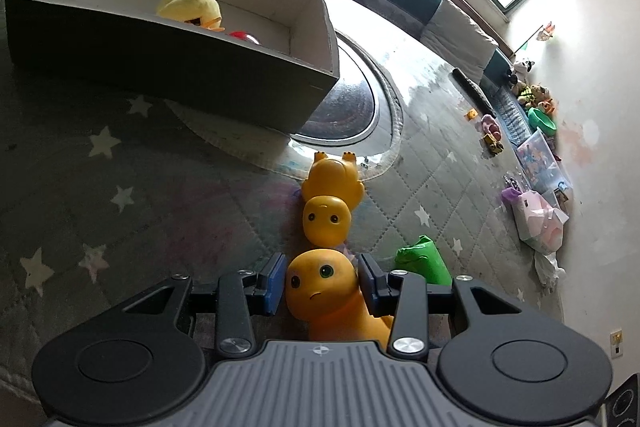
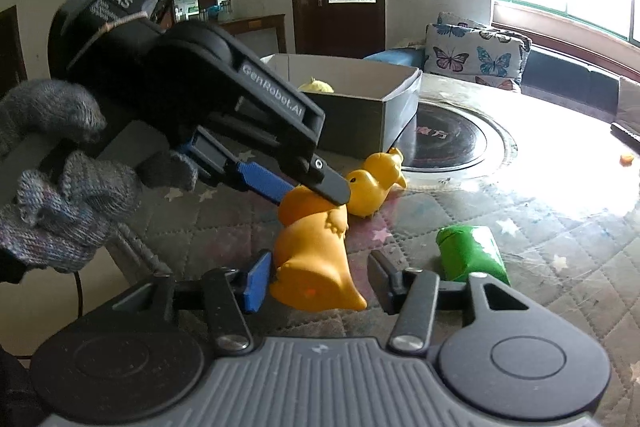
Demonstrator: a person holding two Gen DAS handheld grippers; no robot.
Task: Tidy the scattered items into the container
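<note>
Orange toy, left wrist view: lower centre [image 1: 320, 291], head between the left gripper [image 1: 322, 283] pads, narrow gaps showing; seemingly about to clamp.
Box: upper left [image 1: 176, 67], holds a yellow plush [image 1: 190, 7].
Right wrist view: right gripper [image 2: 316, 281] wide open around the toy's base, steadying it.
</note>
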